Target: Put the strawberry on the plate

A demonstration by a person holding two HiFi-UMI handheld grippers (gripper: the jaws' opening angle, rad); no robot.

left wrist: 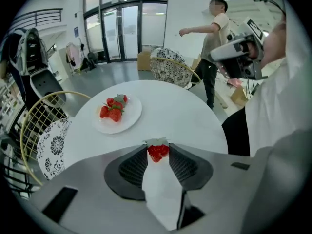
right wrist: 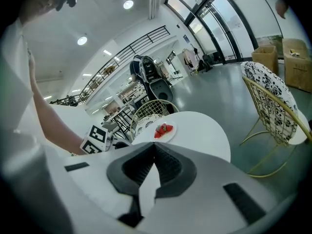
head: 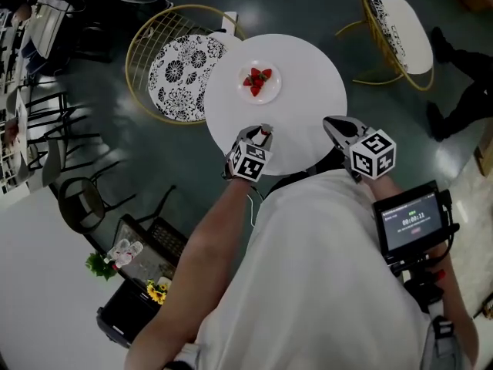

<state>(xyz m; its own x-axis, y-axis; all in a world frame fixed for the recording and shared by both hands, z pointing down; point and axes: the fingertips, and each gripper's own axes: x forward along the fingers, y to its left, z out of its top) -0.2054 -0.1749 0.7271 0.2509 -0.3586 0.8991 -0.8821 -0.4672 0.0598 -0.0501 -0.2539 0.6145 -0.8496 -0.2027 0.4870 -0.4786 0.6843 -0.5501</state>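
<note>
The left gripper [left wrist: 158, 147] is clamped on a strawberry [left wrist: 158, 153], pinching its flanks just under the green cap, above the near edge of the round white tabletop [left wrist: 183, 117]. The fruit looks light, soft and easily bruised, so a gentle pinch across the firm shoulders seems wise. Beyond it sits the plate [left wrist: 132, 115], already carrying other strawberries [left wrist: 113, 110]. The right gripper [right wrist: 151, 149] has its jaws together on nothing. The ribbed pads hide the held strawberry's sides, and the head view barely shows it.
</note>
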